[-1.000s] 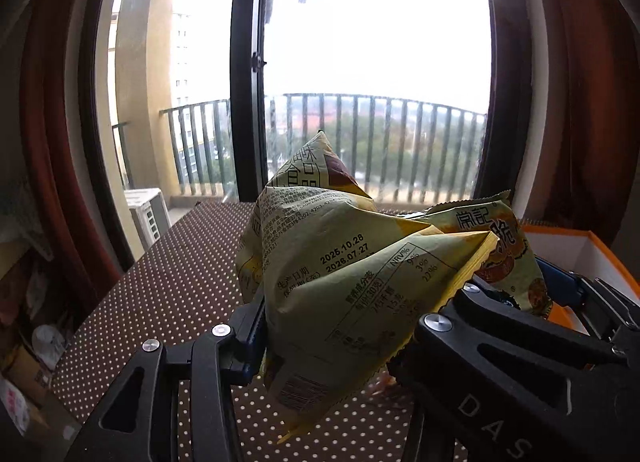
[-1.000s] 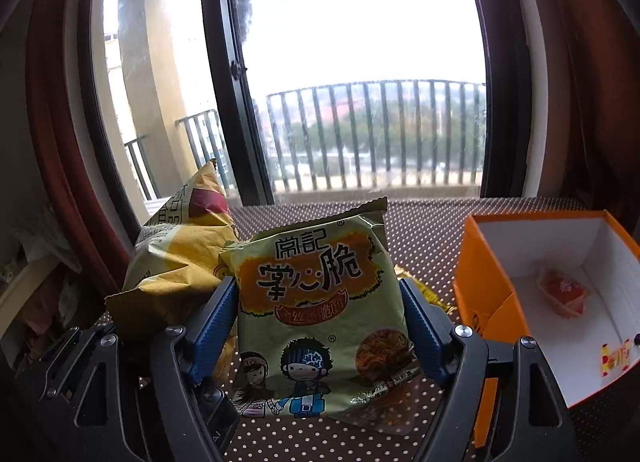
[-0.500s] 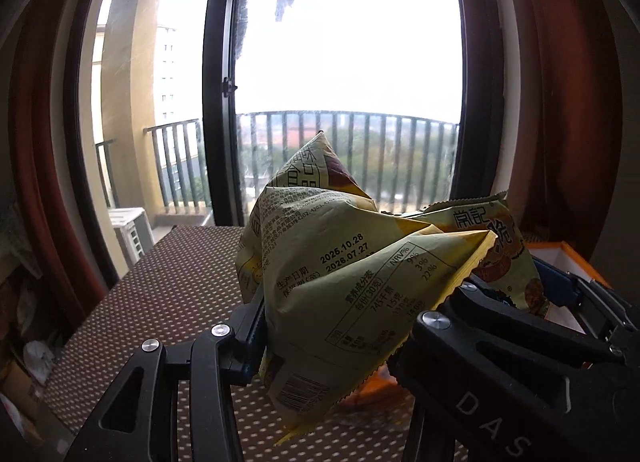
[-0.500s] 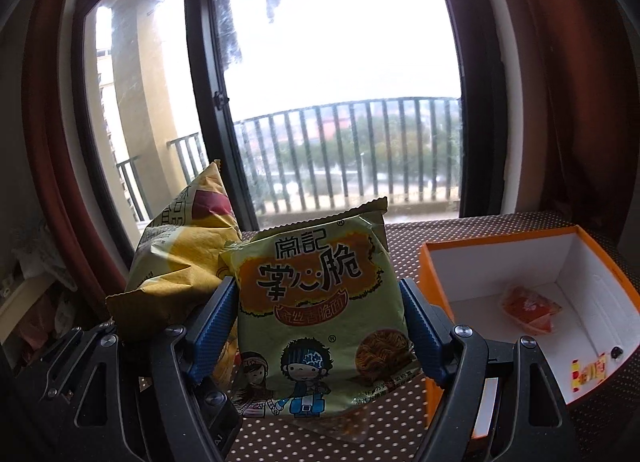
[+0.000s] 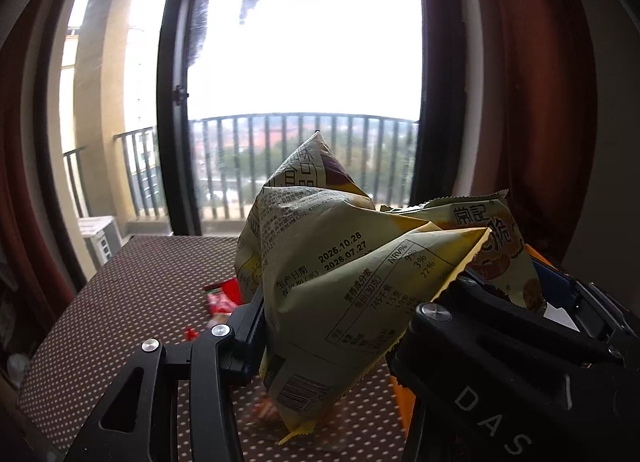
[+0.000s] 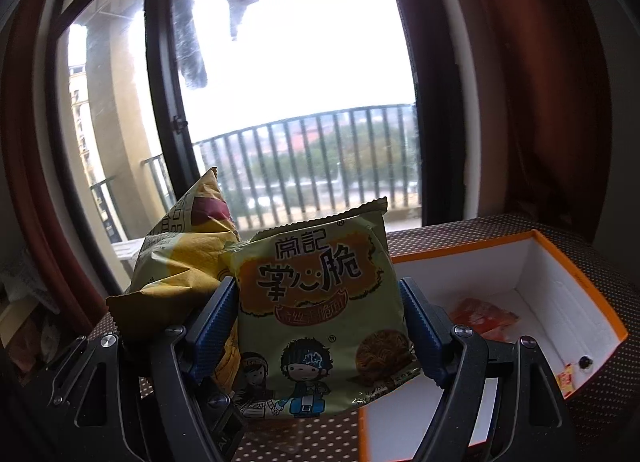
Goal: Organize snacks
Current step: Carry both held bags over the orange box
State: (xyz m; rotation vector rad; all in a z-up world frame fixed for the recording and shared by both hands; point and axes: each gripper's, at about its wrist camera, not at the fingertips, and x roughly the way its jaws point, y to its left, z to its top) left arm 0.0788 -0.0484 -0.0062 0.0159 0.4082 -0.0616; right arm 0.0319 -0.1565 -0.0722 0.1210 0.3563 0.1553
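Daylight floods in at your twelve o'clock, and the window [image 5: 304,46] blows out to pure white glare. You're backlit: the curtains [image 6: 520,102] and the tongs at six o'clock sink into shadow. Fisheye bending curves the window frame [image 5: 172,102] toward the rims. The print stays sharp on the yellow packet [image 5: 340,282]; its bottom edge smears.
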